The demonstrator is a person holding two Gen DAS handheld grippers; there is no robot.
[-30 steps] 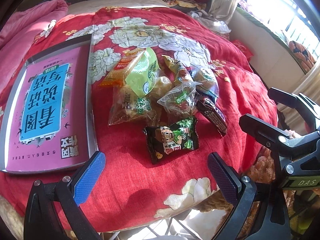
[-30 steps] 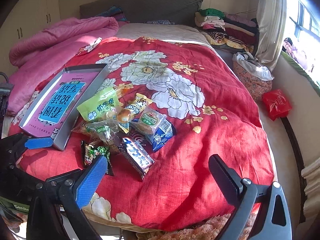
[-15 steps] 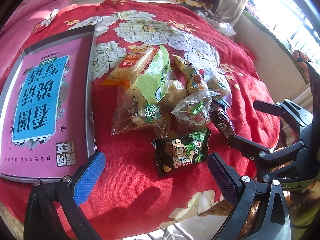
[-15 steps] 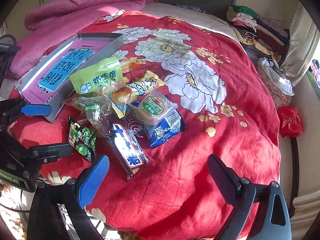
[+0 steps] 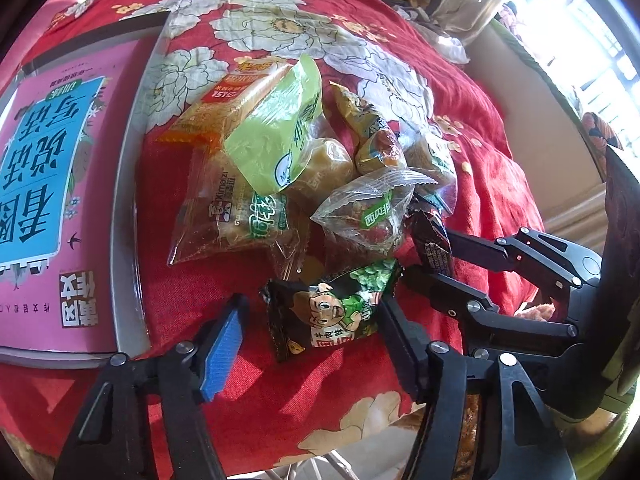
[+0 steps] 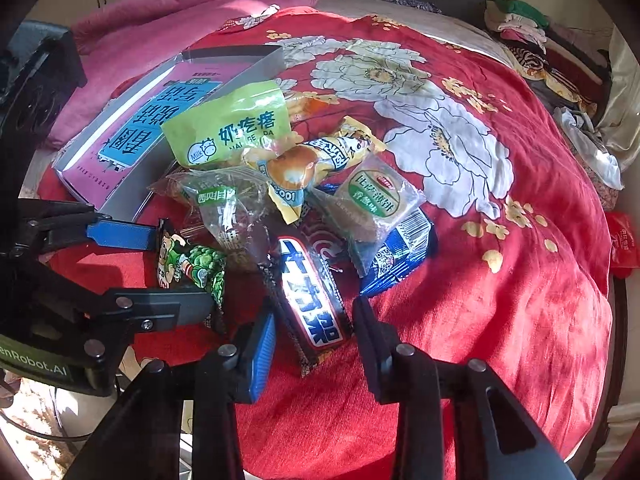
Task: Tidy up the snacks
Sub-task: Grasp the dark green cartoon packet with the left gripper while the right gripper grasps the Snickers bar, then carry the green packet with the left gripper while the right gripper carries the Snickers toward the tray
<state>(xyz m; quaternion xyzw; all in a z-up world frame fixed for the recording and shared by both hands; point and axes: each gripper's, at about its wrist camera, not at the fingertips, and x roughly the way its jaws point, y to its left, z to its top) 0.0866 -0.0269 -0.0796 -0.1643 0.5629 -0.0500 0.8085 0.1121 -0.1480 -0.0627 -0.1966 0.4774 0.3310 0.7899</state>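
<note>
Step in hand: a double pick off the snack heap on the red floral bedspread [image 6: 500,280]. Your left hand-held gripper [image 5: 310,326] straddles the small dark packet with the cartoon face and green peas [image 5: 332,312], which lies at the near edge of the pile; its jaws are closing, the right finger looks to be at the packet's edge, and the blue pad [image 5: 224,350] on the other side is clear of it, so no grip yet. Your right hand-held gripper [image 6: 314,344] straddles the near end of the long dark wrapped bar with white lettering [image 6: 310,300]; its jaws are closing too and nearly together, pads just at the wrapper's sides. I can't tell whether they press on it yet. The rest of the snacks sit heaped just beyond: a lime-green milk-snack pouch [image 6: 232,128] on top, clear cellophane packs, and a blue foil packet [image 6: 396,256]. The grey metal tray [image 5: 128,216] with a pink-and-blue printed book inside lies to the left of the pile, close by; it looks like the likely drop spot, but that's my guess. Next: finish both closes and check that each wrapper is actually pinched rather than skidding out, since slick film on soft bedding gives little backing. Then lift straight up so the bar's far end slides out from under the cellophane pack without dragging the heap.
</note>
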